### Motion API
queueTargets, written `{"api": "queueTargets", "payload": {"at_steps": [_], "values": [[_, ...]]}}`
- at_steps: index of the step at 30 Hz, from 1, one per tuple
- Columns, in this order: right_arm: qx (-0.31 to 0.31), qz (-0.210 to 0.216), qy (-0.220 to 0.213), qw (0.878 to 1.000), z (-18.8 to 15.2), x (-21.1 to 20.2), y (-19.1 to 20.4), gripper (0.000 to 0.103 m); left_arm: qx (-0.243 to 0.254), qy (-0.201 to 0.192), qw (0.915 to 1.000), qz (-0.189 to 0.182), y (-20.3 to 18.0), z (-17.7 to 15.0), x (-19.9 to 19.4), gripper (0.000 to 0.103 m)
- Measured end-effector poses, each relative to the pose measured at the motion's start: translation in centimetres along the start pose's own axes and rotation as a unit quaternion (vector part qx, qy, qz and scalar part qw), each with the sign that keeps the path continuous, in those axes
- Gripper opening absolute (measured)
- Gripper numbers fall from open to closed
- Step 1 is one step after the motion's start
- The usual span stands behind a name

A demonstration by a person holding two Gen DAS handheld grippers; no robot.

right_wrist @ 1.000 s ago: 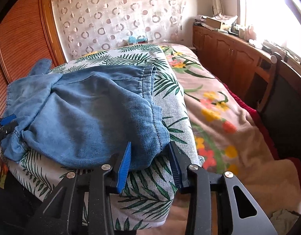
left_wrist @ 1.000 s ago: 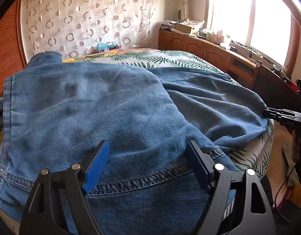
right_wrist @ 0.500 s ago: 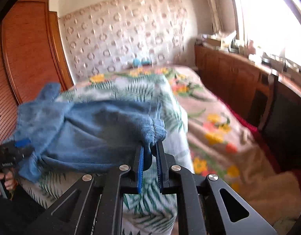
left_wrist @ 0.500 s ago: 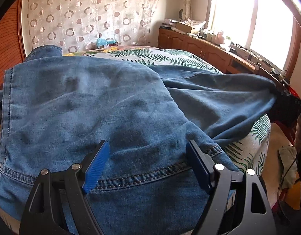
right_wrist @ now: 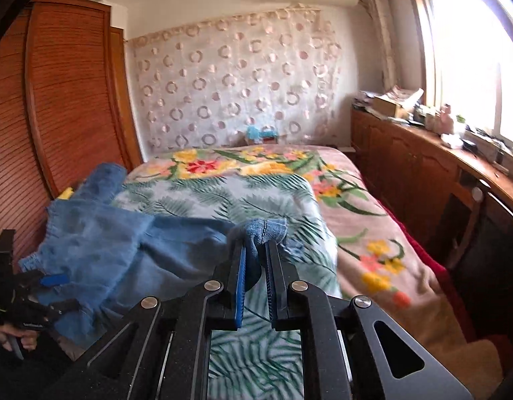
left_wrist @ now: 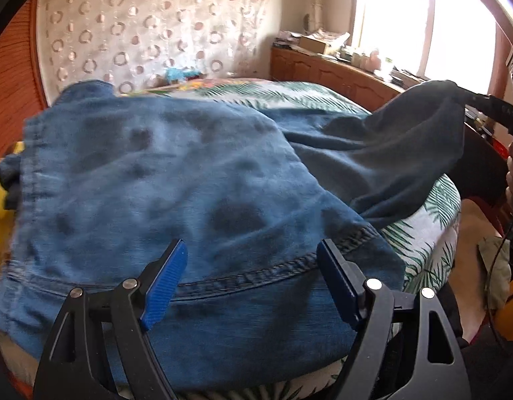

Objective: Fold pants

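One pair of denim pants (left_wrist: 163, 180) lies spread across the bed (right_wrist: 283, 180), giving me a flat surface to fold on. My right gripper (right_wrist: 256, 266) has its jaws pressed together, pinching one leg hem (right_wrist: 265, 231) clear of the bedding, presumably to carry it over. My left gripper (left_wrist: 249, 286) hangs spread wide over the near hem, gripping nothing.

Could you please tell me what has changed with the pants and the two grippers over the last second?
The right gripper closed its fingers on the hem of one leg of the pants and lifted it off the bed. The left gripper stayed open over the waistband.
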State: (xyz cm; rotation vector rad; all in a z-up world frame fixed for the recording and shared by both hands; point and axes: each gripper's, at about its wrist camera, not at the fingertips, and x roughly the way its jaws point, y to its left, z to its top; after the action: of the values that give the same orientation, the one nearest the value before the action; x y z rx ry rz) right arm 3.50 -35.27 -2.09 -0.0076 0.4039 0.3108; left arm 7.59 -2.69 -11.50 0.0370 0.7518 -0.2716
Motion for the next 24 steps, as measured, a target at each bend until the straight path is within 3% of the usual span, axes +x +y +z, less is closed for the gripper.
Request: {"api": "queueTargets", "payload": {"at_steps": [6, 12, 18, 22, 24], "values": [[-0.046, 0.064, -0.014, 0.997, 2.7, -0.2, 4.0, 0.011, -0.012, -0.039, 0.9990, 0.022, 1.9, 1.2, -3.0, 0.081], [-0.099, 0.151, -0.036, 0.983, 5.6, -0.6, 10.9, 0.011, -0.024, -0.065, 0.9967, 0.043, 3.9, 1.6, -5.3, 0.081], [-0.137, 0.224, -0.017, 0.965, 6.8, 1.3, 16.8, 0.011, -0.047, -0.075, 0.9943, 0.060, 6.6, 1.1, -6.4, 0.081], [-0.149, 0.239, 0.014, 0.959, 6.6, 3.4, 19.3, 0.011, -0.066, -0.071, 0.9931, 0.066, 8.2, 0.3, -6.3, 0.081], [-0.150, 0.241, 0.022, 0.959, 6.8, 4.4, 19.1, 0.018, -0.069, -0.070, 0.9928, 0.068, 8.5, 0.1, -6.2, 0.081]]}}
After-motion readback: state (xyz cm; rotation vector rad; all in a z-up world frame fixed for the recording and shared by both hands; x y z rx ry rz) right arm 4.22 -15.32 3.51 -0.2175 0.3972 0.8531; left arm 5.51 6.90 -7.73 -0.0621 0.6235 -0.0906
